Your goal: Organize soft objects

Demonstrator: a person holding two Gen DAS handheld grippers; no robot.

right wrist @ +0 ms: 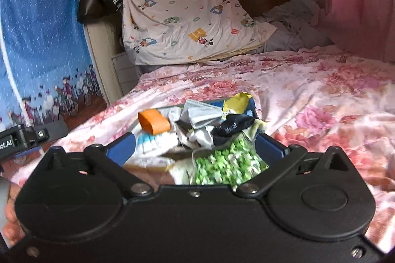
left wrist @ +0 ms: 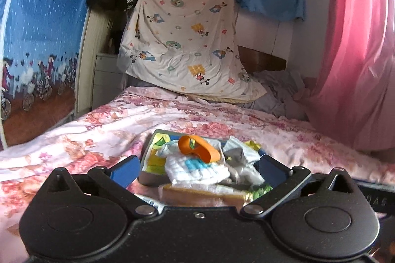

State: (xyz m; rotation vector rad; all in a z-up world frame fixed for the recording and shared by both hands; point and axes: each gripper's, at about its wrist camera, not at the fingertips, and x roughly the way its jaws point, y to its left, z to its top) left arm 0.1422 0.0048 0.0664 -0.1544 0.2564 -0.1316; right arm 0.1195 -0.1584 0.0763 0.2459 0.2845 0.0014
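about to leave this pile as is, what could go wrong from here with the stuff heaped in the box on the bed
The orange loop sits loose on top of the heap and could slide off. The box rests on a soft, rumpled floral bedspread, so a nudge might tip it. The green-patterned item lies at the near edge and may spill out.

Soft daylight glows through the pink curtain (left wrist: 358,45); fisheye edges bend, and nearby clutter blurs.

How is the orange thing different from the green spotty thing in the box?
The orange loop is plain, smooth and curled into a ring; the green spotty cloth is patterned green and white and lies crumpled. The orange loop sits towards the left, the green cloth nearest the right gripper. Both lie in the same pile.
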